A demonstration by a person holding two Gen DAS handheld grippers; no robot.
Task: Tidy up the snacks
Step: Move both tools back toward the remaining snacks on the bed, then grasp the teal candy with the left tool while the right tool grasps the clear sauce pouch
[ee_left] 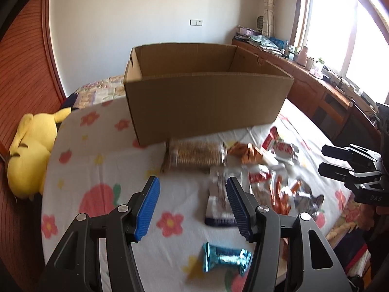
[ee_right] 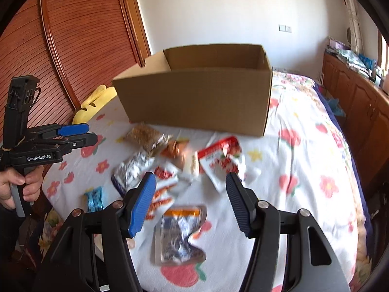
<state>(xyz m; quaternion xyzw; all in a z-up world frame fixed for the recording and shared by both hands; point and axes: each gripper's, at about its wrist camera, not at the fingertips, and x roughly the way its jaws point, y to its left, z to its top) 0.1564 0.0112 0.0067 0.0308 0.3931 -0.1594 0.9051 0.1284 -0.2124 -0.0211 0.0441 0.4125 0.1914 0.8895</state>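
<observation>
A yellow plush toy (ee_left: 31, 155) lies at the bed's (ee_left: 102, 170) left edge. The left claw (ee_left: 193, 203) and right claw (ee_right: 190, 200) hover half open and empty over scattered snack packets (ee_right: 175, 189), before an open cardboard box (ee_left: 206, 102).

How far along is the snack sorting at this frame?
Done: nothing visible; what shows of the cardboard box interior looks empty. In hand: nothing; the left gripper and right gripper are open above the pile. Left: all packets on the bedsheet, including the cracker sleeve and teal packet.
</observation>
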